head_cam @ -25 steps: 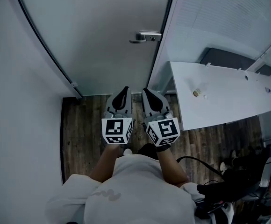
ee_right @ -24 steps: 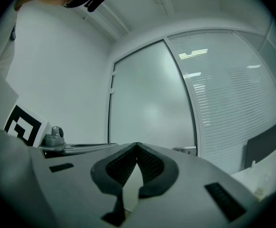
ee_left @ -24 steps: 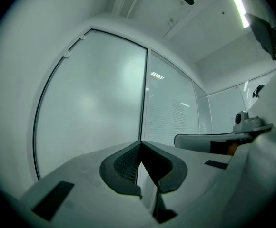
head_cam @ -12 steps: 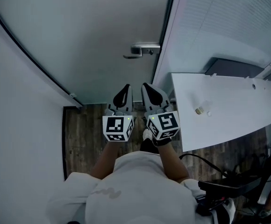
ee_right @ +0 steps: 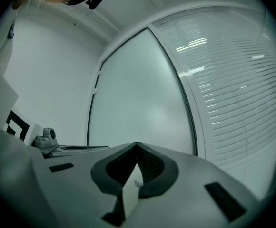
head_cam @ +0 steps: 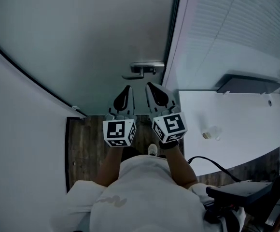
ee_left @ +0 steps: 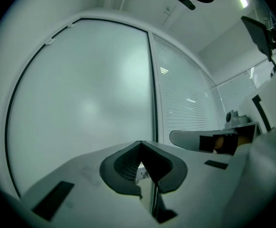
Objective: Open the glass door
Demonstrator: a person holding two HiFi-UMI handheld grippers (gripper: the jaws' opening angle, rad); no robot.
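Note:
The frosted glass door (head_cam: 82, 37) fills the space ahead, closed in its dark frame. Its metal lever handle (head_cam: 142, 70) sits at the door's right edge, pointing left. My left gripper (head_cam: 125, 88) and right gripper (head_cam: 152, 86) are held side by side, level and aimed at the door, with their tips just short of the handle. Both are shut with nothing between the jaws. In the left gripper view the left gripper (ee_left: 140, 142) faces the door (ee_left: 81, 103), and a bit of the handle (ee_left: 142, 174) shows under the tips. The right gripper (ee_right: 137, 145) faces the same door (ee_right: 138, 103).
A white desk (head_cam: 236, 124) with a small object (head_cam: 206, 135) on it stands close on the right. Behind it is a wall panel with blinds (head_cam: 236, 28). A white wall (head_cam: 24, 153) closes the left side. A dark wood floor (head_cam: 84, 144) lies below, and black gear (head_cam: 246, 192) sits at the lower right.
The person and both grippers have moved forward toward the door, so the handle now sits just beyond the fingertips. Both jaws have stayed shut.

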